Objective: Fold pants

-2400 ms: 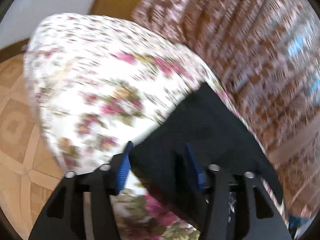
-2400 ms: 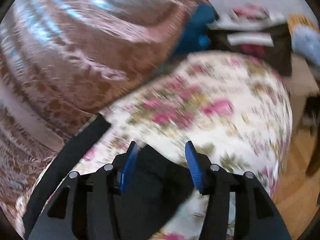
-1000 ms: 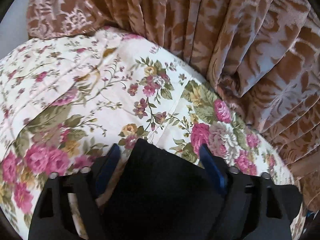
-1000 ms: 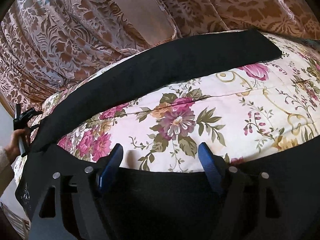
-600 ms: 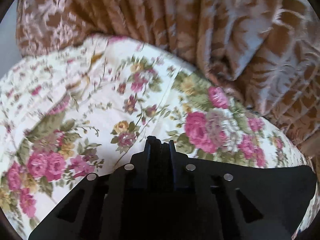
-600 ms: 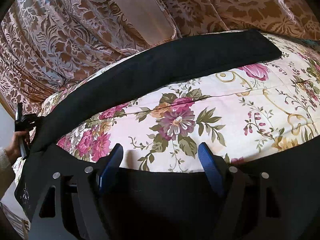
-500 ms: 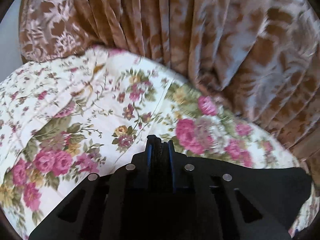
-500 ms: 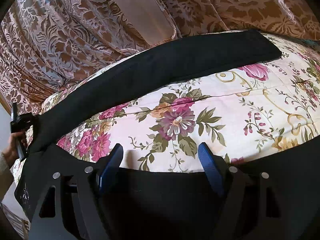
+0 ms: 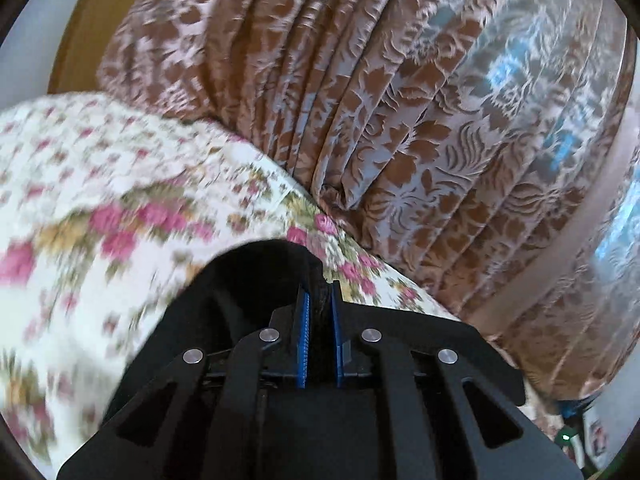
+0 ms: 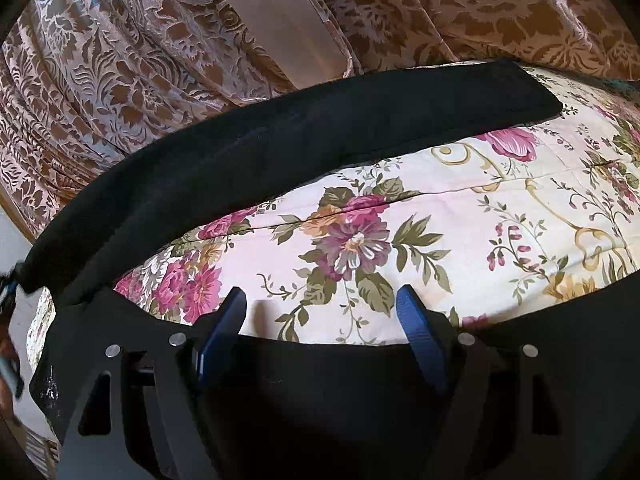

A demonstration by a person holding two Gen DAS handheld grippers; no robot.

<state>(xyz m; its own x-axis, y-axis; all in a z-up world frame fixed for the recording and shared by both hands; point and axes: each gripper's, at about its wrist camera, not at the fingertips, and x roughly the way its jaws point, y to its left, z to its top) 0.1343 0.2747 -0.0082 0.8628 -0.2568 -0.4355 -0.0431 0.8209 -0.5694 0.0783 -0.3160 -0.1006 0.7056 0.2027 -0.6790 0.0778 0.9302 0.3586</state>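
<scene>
Left tongs (image 9: 319,316) pinching pants (image 9: 256,276), right tongs (image 10: 320,320) above

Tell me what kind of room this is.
Probably a bedroom at home: black pants lie on a flower-print bedspread, with heavy brown patterned curtains hanging close behind it.

Pants (image 10: 304,136): plain black, no pattern I can make out; same black in the left view (image 9: 248,280). Bedspread (image 10: 460,240): cream ground, pink and magenta blooms, olive leaves, mustard scrolls. Curtain (image 9: 420,120): brown leaf-and-flower figures on a pale, pinkish sheer ground, with blue-white patches toward the right. My left gripper (image 9: 319,312) and right gripper (image 10: 320,320): black frames, blue pads (image 10: 416,324).
</scene>
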